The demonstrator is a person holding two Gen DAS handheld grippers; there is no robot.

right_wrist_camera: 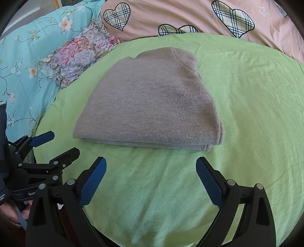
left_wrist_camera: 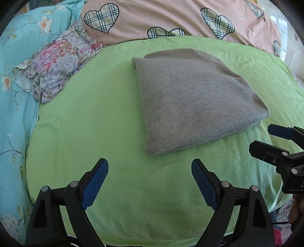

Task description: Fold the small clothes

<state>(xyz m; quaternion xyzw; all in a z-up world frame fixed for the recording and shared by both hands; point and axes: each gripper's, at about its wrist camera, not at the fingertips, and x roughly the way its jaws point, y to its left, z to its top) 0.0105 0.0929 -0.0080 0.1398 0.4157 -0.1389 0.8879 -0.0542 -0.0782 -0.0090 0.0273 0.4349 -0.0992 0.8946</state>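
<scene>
A grey knitted garment (left_wrist_camera: 191, 96) lies folded into a flat stack on the green sheet (left_wrist_camera: 95, 133); it also shows in the right wrist view (right_wrist_camera: 152, 106). My left gripper (left_wrist_camera: 150, 167) is open and empty, hovering just in front of the garment's near-left corner, apart from it. My right gripper (right_wrist_camera: 151, 165) is open and empty, just in front of the garment's near edge. Each gripper shows in the other's view: the right one at the right edge (left_wrist_camera: 266, 138), the left one at the left edge (right_wrist_camera: 60, 144), both with jaws apart.
A floral folded cloth (left_wrist_camera: 57, 62) lies at the far left on a turquoise flowered cover (left_wrist_camera: 17, 95). A pink cover with plaid hearts (left_wrist_camera: 171, 17) runs along the back. The green sheet's near edge (left_wrist_camera: 171, 239) drops off below the grippers.
</scene>
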